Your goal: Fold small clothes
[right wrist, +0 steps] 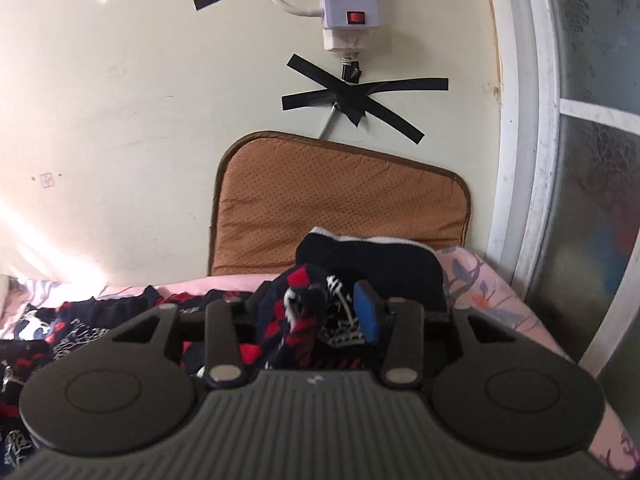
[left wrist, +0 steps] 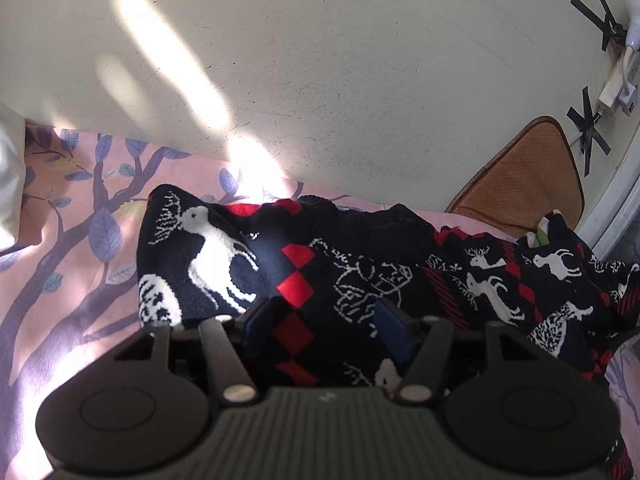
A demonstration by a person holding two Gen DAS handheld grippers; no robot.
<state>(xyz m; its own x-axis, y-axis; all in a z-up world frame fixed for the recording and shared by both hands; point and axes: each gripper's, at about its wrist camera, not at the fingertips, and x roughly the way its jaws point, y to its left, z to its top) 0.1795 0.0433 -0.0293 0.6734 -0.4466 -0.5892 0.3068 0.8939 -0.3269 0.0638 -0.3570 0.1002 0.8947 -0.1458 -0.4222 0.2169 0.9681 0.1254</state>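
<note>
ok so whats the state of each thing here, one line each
black knitted reindeer-pattern sweater: spread out, rumpled, on the bed
pink leaf-print bedsheet: laid flat, part sunlit
left gripper: open over the sweater
right gripper: jaws apart, sweater bunched between; grip unclear
tan perforated cushion: upright against the wall
white power strip: taped on the wall

Pink bedsheet printed with blue leafy branches. Tan perforated cushion leaning against cream wall. White power strip above, black tape crosses beneath. Frosted window at right.
</note>
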